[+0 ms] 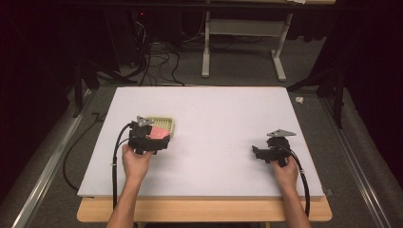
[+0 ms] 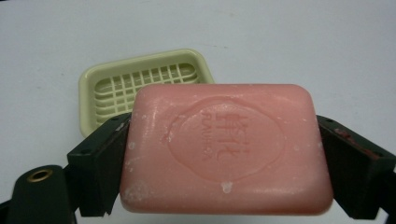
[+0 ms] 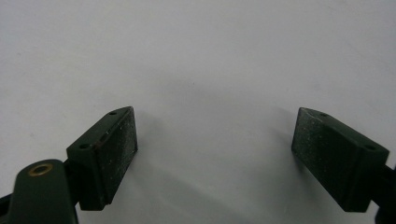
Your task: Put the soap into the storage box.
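1. The left gripper, held in the person's left hand at the near left of the table, is clamped on a pink soap bar; its 2 black jaws press the bar's short ends.
2. Just beyond the bar lies a pale yellow-green soap dish with a slotted grid floor. The bar covers the dish's near edge in the left gripper view.
3. The right gripper, held in the right hand at the near right, is well apart from the dish. Its jaws stand wide, with bare table between them.
4. The table has a plain white top over a wooden edge at the near side.
5. Beyond it, the room is dark: black cables lie on a grey floor beside the white legs of a stand.
6. The raised lettering stamped on the bar is hard to read.
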Available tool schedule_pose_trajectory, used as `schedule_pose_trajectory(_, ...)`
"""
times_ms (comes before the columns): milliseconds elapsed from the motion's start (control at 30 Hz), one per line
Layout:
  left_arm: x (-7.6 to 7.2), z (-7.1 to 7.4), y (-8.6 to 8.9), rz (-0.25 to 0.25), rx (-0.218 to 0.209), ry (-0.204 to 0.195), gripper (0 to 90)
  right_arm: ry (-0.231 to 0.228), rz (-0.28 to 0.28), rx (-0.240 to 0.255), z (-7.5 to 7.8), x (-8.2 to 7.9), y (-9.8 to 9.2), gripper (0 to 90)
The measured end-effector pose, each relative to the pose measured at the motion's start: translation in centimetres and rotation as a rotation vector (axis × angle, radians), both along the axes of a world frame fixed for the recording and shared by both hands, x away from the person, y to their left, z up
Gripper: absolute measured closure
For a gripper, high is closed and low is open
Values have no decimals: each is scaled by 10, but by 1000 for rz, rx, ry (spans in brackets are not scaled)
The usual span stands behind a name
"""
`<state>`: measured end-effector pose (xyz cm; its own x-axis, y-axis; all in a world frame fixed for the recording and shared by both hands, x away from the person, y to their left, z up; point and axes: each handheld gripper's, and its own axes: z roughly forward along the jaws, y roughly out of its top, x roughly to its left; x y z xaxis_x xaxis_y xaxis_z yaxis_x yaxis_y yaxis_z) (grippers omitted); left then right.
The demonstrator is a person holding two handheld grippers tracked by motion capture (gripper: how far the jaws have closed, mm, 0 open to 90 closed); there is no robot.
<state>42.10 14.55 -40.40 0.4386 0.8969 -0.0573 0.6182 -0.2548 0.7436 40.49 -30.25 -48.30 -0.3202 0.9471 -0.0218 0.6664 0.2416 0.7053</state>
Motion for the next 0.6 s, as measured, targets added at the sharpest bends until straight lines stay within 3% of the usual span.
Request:
schedule_pose_trajectory(133,6,4,1,10,2,-8,139,1,-1,1,0,0,0,149)
schedule_pose_trajectory(600,33,2,-3,42,31,25,139,-2,13,-3,0,0,0,149)
